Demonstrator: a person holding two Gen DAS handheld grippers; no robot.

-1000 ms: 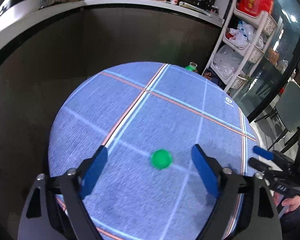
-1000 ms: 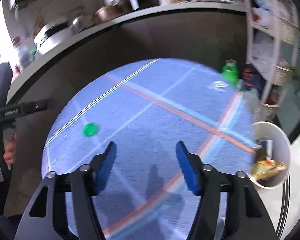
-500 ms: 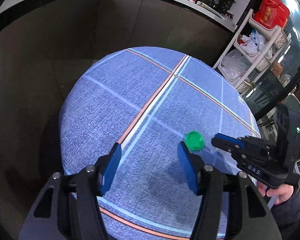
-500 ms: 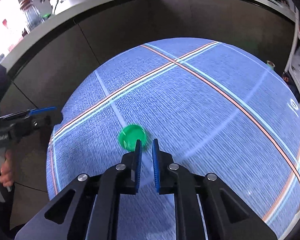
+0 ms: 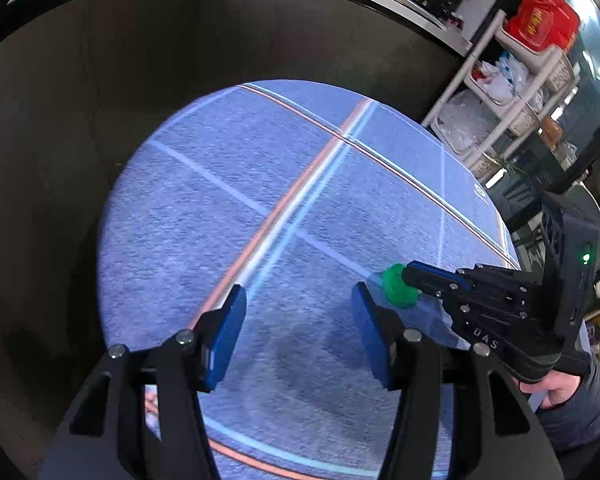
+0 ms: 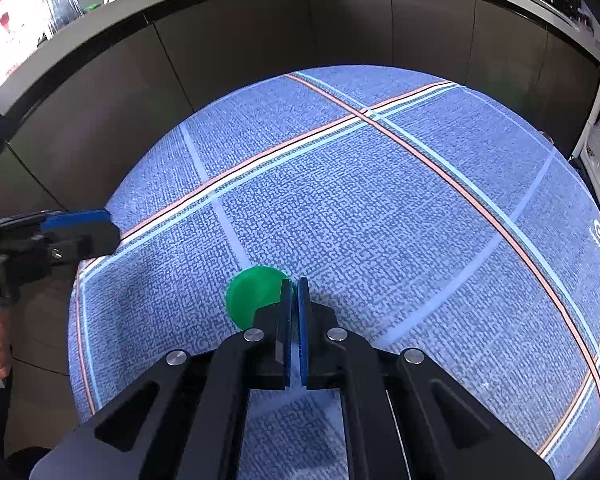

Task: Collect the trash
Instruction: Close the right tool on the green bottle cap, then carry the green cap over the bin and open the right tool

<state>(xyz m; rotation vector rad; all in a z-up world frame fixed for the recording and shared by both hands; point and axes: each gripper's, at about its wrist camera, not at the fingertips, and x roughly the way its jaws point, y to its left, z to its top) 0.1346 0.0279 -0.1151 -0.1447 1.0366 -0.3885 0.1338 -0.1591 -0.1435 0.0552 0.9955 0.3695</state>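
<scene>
Green cap (image 6: 256,294): lies on the blue tablecloth (image 6: 380,208), not yet lifted.
Right gripper (image 6: 294,286): jaws together, tips against the cap's edge, cap outside them.
Left gripper (image 5: 298,308): jaws apart, empty, closing lately.
Remaining: grasp cap, bin it.

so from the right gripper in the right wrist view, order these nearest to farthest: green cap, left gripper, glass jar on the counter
1. green cap, right at the right gripper tips, on the tablecloth
2. left gripper, at the table's left edge
3. glass jar, far back on the counter, upper left
</scene>
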